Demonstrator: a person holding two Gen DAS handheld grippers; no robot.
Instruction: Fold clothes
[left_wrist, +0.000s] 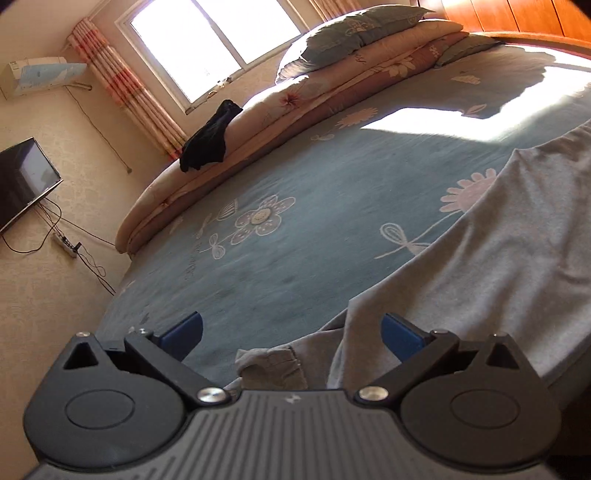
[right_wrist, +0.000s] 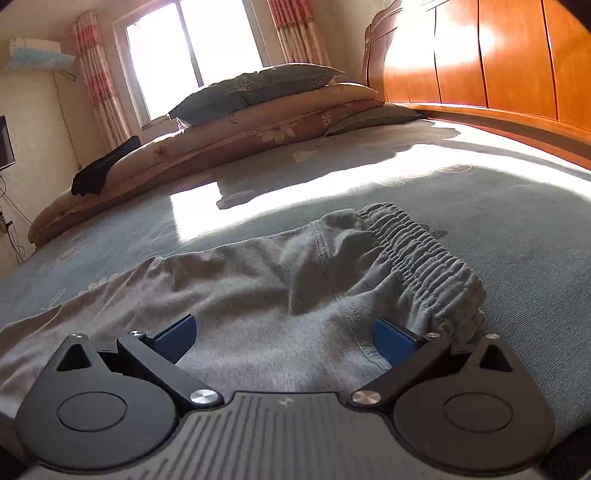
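- both grippers are standing with jaws wide apart, gripping nothing: the left gripper (left_wrist: 291, 332) at the lower centre of its frame, the right gripper (right_wrist: 284, 338) likewise.
- grey trousers (right_wrist: 258, 295) are lying spread on the blue bedsheet (left_wrist: 295, 229); the waistband (right_wrist: 424, 254) is sitting right of centre in the right view, the cuff (left_wrist: 273, 363) bunching at the bottom centre of the left view.
- risk, as a judgement: closing on one layer only, or catching sheet with cloth, is likely to drag the garment crooked, since the fabric is lying wrinkled.
- both tools are pointing low across the bed, nearly level, tips just over the cloth.
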